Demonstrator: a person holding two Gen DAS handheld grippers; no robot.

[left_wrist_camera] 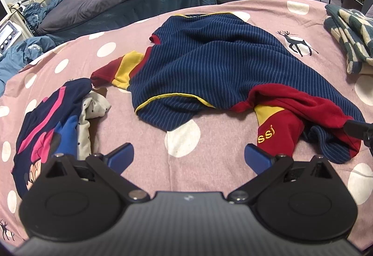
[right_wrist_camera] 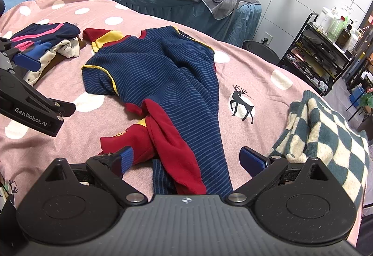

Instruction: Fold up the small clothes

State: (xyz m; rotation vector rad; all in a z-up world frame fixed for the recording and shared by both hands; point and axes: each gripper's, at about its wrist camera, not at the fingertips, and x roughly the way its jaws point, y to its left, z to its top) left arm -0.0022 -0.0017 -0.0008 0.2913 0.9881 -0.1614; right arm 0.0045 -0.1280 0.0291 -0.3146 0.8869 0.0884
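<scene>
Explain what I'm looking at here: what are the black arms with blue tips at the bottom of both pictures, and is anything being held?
Each picture comes from a camera on a hand-held gripper, looking along its two fingers. The left gripper and right gripper are both wide open, holding nothing. On the pink dotted bedcover lies a crumpled navy striped shirt with red sleeves, unfolded. Left of it sits a small pile of clothes; to the right, a checkered blanket.
</scene>
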